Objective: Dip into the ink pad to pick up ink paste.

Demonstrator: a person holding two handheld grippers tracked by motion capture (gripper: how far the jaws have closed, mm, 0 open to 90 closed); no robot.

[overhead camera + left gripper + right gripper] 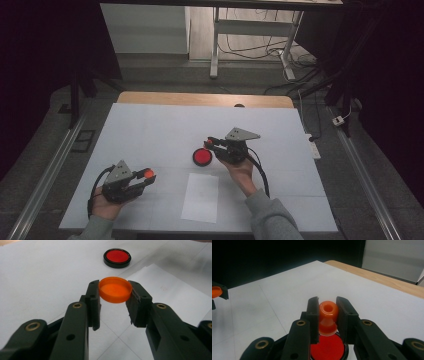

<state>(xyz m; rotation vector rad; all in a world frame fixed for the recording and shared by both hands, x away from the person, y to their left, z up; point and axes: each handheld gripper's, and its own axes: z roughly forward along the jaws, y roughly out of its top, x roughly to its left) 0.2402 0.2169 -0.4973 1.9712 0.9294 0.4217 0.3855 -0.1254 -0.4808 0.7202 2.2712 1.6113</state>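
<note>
We see two hand-held tools over a white surface [150, 130]. The left tool [115, 293] pinches an orange cap [115, 289] by its rim, the open side of the cap facing up, its two pads pressing on opposite sides; in the high view this tool [145, 177] sits near the front left of the surface, held clear of it. The right tool [327, 315] is closed on an orange stamp handle [328, 315], gripping its narrow neck with the hollow round top standing between the jaw tips. Directly below it we note a round black ink pad [329, 348] with a red face, lying on the surface; in the high view the pad [202, 157] lies just left of the right tool [210, 145]. A white sheet of paper [200, 196] lies in front of the pad, between the two hands.
</note>
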